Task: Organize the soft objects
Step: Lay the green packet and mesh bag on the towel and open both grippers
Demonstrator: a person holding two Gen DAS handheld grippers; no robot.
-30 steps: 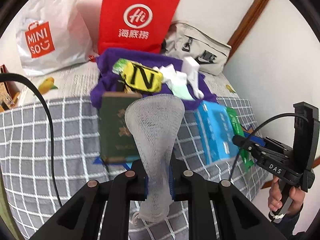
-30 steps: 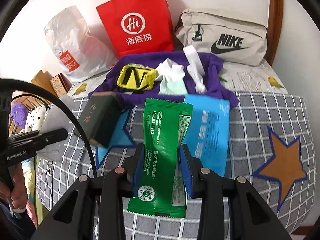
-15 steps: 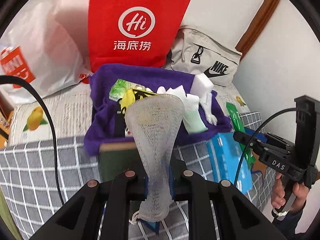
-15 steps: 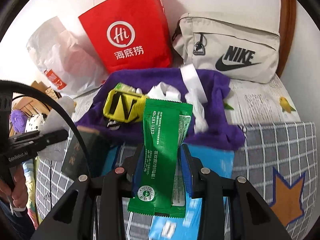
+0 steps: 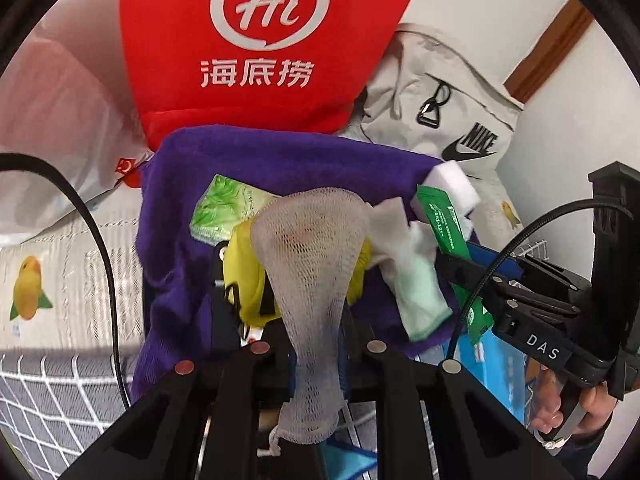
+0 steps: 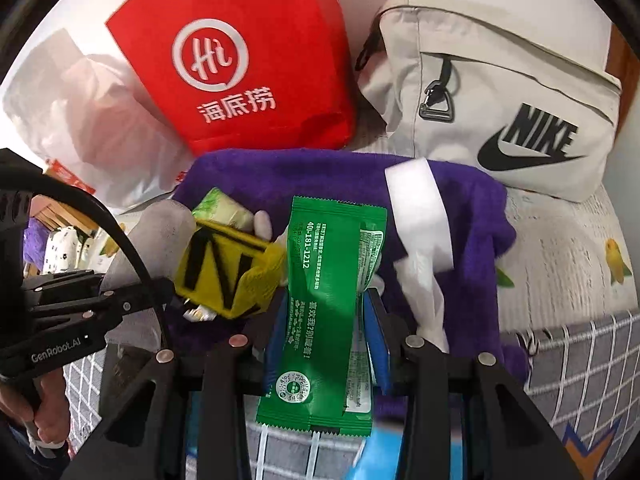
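A purple towel (image 6: 472,216) lies spread on the bed in front of a red paper bag (image 6: 256,56) and a beige sling bag (image 6: 500,92), and on it rest a yellow pouch (image 6: 224,272), a white sponge (image 6: 420,208) and a crumpled white-and-mint cloth (image 5: 416,280). The left claw (image 5: 316,364) is clamped on the narrow neck of a white mesh sock (image 5: 312,264), whose wide end fans out above the yellow pouch. The right claw (image 6: 326,344) is closed on a green packet (image 6: 332,280), gripping its lower half and holding it upright over the towel's near edge, just beside the pouch.
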